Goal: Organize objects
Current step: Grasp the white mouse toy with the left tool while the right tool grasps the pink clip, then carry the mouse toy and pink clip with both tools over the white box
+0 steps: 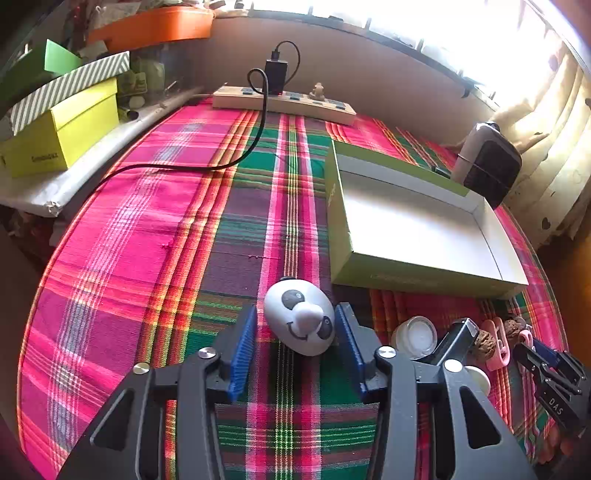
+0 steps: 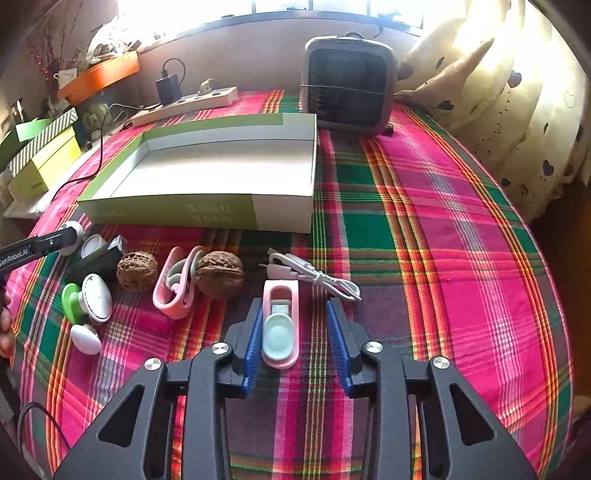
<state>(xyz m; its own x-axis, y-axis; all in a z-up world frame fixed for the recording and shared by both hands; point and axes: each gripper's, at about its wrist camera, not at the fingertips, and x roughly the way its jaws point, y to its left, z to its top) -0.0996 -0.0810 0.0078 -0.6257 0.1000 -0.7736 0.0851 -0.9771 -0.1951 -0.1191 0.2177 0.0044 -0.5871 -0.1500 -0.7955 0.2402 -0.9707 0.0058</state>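
Left gripper (image 1: 297, 338) jaws narrowly bracket smooth, light, slippery panda egg (image 1: 300, 319), grip its waist; right gripper (image 2: 295, 338) jaws loosely straddle stiff pink clip (image 2: 280, 325).

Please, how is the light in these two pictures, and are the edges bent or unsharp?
Left wrist view: the window is blown out white, the fisheye bends the tablecloth into a curve, and the panda toy is sharp. Right wrist view: glare washes out the window and curtain, the corners go dark, and the pink clip is sharp.
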